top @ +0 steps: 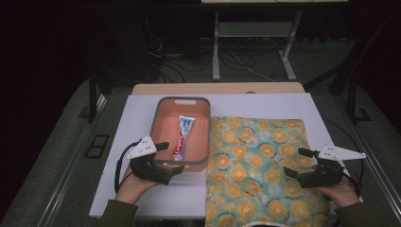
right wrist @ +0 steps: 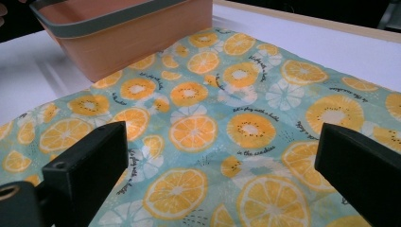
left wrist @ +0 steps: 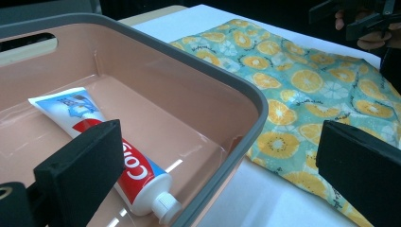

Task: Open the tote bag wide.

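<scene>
1. Salmon-pink plastic, rimmed in grey, makes up the bin [top: 162, 124], which stands on the white table top [top: 142, 106] toward 11 o'clock of the table's middle, with a handle slot in its far wall.
2. Inside the bin, a toothpaste tube [top: 181, 136] lies flat on the floor, its white cap pointing to 6 o'clock in the high view, toward the person; in the left gripper view [left wrist: 113, 151] the red band and cap sit near the bin's closest wall.
3. A teal cloth printed with orange slices [top: 255, 161] is spread flat from the middle of the table out to 3 o'clock and down to 6 o'clock; its left edge touches the bin's right wall.
4. The left gripper [top: 168, 158] sits at about 8 o'clock, at the bin's near-left corner. Its jaws stand wide apart, one over the inside of the bin and one outside the rim, gripping nothing.
5. The right gripper [top: 295, 163] hovers at about 4 o'clock over the cloth's right part, well apart from the bin. Its jaws are also spread wide, with bare cloth between them.
6. A hand holds each gripper from the near edge.
</scene>
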A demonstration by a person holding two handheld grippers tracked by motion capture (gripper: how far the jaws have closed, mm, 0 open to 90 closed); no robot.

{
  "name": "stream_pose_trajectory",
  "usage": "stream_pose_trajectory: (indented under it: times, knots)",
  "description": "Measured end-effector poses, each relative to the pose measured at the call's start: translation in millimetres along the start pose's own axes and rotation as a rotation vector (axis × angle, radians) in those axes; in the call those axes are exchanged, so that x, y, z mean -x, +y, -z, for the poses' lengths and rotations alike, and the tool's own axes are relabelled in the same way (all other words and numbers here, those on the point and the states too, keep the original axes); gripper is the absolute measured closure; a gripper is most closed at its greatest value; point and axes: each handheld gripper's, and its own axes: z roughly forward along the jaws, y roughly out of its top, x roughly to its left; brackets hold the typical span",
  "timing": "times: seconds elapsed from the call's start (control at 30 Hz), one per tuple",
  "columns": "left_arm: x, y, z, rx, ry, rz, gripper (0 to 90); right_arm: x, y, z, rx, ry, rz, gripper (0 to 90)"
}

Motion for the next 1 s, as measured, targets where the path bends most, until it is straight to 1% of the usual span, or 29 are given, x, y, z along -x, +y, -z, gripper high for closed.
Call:
stream_pose_trajectory:
  times: [0.2,0.37,0.47,0.5,0.53,0.57,0.7,0.77,0.9,0.93,1.0]
  knots:
    - [1.7,-1.1,-1.2,-0.004,0.003,-0.003,0.5,0.6,-0.6,0.2,-0.008,-0.002,0.0,3.3]
    - [3.1,-1.6,-1.1,-0.005,0.006,-0.007,0.5,2.3,0.4,-1.5,-0.025,0.005,-0.003,3.3]
    - [4.3,-2.0,-0.6,-0.002,0.008,-0.011,0.5,2.4,2.3,-3.2,-0.054,0.003,-0.002,3.5]
    - [4.7,-2.0,-0.6,-0.002,0.01,-0.01,0.5,2.0,3.2,-3.3,-0.062,0.006,0.002,5.5]
    - [5.6,-1.9,-0.5,-0.001,0.01,-0.01,0.5,1.5,4.0,-3.8,-0.067,0.007,0.005,5.7]
    - [7.4,-2.0,-0.2,0.0,0.008,-0.016,0.6,1.1,5.1,-4.8,-0.078,0.01,0.005,5.7]
    - [8.5,-2.2,-0.5,0.001,0.005,-0.014,0.8,-0.3,8.6,-11.8,-0.111,0.023,0.018,8.0]
    - [9.1,-2.6,-0.9,-0.001,0.0,-0.016,0.9,-0.2,9.5,-17.8,-0.139,0.026,0.024,8.0]
    - [11.0,-3.1,-1.5,-0.006,0.001,-0.014,1.1,-3.3,9.3,-27.2,-0.187,0.051,0.033,8.0]
    - [11.8,-3.1,-1.4,-0.004,0.0,-0.014,1.1,-3.3,9.3,-27.2,-0.187,0.051,0.033,8.0]
    - [14.5,-2.8,-1.5,0.0,-0.004,-0.009,1.5,-9.6,9.5,-32.3,-0.206,0.075,0.051,8.1]
